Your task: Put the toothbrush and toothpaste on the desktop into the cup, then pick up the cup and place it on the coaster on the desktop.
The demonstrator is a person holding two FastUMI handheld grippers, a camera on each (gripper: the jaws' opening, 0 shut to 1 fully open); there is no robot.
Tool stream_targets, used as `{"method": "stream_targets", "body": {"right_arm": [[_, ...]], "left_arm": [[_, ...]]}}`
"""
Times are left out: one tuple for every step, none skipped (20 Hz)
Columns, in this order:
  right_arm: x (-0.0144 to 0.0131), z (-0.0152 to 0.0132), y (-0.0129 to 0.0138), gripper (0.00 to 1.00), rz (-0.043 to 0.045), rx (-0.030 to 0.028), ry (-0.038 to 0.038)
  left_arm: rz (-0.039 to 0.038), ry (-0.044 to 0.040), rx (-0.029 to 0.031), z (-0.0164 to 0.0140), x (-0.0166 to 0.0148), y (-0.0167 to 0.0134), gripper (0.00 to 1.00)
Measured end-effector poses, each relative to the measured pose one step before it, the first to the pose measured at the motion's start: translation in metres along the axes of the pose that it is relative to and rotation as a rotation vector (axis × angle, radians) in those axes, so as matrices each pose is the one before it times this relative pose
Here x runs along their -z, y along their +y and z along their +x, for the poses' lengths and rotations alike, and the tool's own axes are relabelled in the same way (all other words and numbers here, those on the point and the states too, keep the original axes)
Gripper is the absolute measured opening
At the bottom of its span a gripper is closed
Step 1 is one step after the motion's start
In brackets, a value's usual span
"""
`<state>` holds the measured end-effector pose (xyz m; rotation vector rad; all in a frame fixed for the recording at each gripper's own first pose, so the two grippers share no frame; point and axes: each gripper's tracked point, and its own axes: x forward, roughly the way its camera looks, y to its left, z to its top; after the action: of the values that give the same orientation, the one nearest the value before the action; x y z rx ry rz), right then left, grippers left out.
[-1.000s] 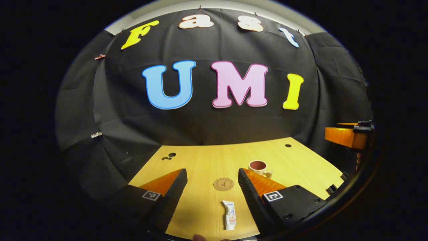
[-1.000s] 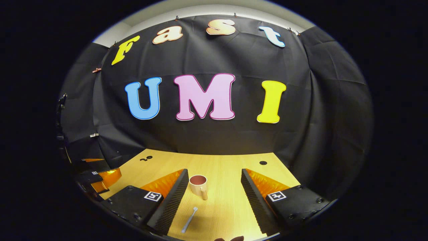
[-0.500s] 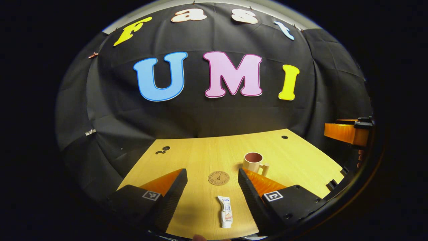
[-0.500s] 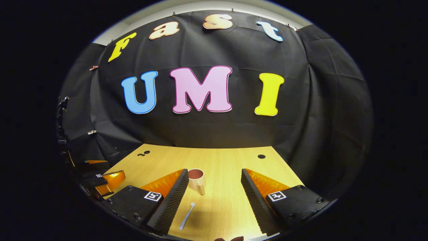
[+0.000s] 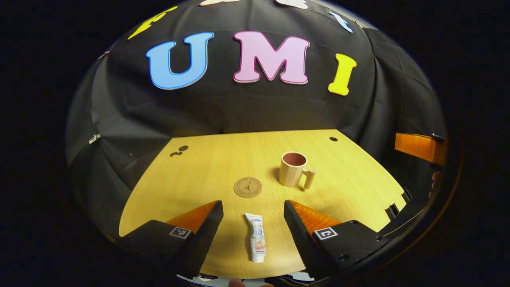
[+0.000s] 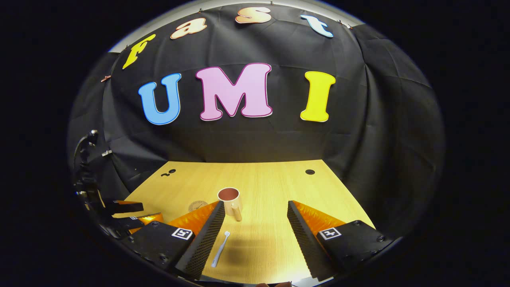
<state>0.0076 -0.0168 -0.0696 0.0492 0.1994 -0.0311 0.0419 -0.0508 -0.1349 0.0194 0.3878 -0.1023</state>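
A white toothpaste tube (image 5: 255, 243) lies on the wooden desktop (image 5: 207, 167), between the fingers of my open left gripper (image 5: 252, 233), which hovers above it. Beyond it sits a round brown coaster (image 5: 248, 187), and to its right a beige cup (image 5: 294, 170) with its handle pointing right. In the right gripper view, a pale toothbrush (image 6: 220, 249) lies just inside the left finger of my open right gripper (image 6: 253, 235). The cup (image 6: 230, 200) stands upright ahead of it, and the coaster (image 6: 198, 206) peeks out beside the left finger.
The desktop (image 6: 271, 179) has small dark holes at the far left (image 5: 178, 150) and far right (image 5: 333, 139). Black cloth walls close it in behind and at the sides. The other gripper shows at the right edge (image 5: 420, 146) and at the lower left (image 6: 119, 217).
Both views have tilted downward, showing more of the desktop. The toothpaste has slid further up between the left gripper's fingers; the cup and coaster appear farther ahead. Both grippers stay open.
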Motion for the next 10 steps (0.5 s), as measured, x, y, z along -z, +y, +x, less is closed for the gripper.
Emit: {"method": "stream_targets", "body": {"right_arm": [[0.00154,-0.00039,-0.00161,0.97,0.00054,0.00035,0.00655],[0.00078,-0.00068,-0.00218,0.97,-0.00046,0.00377,0.00411],[0.00167,-0.00173,-0.00206,0.97,-0.00272,0.00512,0.00378],[0.00144,-0.00147,-0.00339,0.98,-0.00405,0.00705,0.00264],[0.00098,-0.00172,-0.00359,0.97,-0.00478,0.00829,0.00323],[0.00119,-0.00140,-0.00371,0.98,-0.00318,0.00801,0.00267],[0.00073,-0.00173,-0.00488,0.97,-0.00036,0.00859,0.00368],[0.00115,-0.00165,-0.00433,0.97,0.00128,0.00751,0.00383],[0.00107,-0.00179,-0.00362,0.97,0.00004,0.00869,0.00176],[0.00036,-0.00228,-0.00429,0.97,-0.00190,0.00826,0.00216]], "left_arm": [[0.00611,0.02688,-0.00086,0.00407,0.01103,-0.00311,0.96],[0.00753,0.02743,-0.00425,0.00763,0.01258,-0.00206,0.96],[0.00347,0.02956,-0.00592,0.00856,0.01067,-0.00056,0.96],[-0.00332,0.03529,-0.00688,0.00955,0.01122,-0.00060,0.96],[-0.00652,0.03343,-0.00952,0.00821,0.00936,-0.00060,0.96],[-0.00308,0.02225,-0.01511,0.00889,0.00758,0.00116,0.96],[0.00213,0.02511,-0.01903,0.00805,0.00647,0.00140,0.95],[0.00483,0.02058,-0.01069,0.00928,0.00644,-0.00079,0.95],[0.00592,0.01654,-0.00841,0.00776,0.00510,-0.00088,0.95],[0.00687,0.02206,-0.00530,0.00676,0.00748,-0.00093,0.95]]}}
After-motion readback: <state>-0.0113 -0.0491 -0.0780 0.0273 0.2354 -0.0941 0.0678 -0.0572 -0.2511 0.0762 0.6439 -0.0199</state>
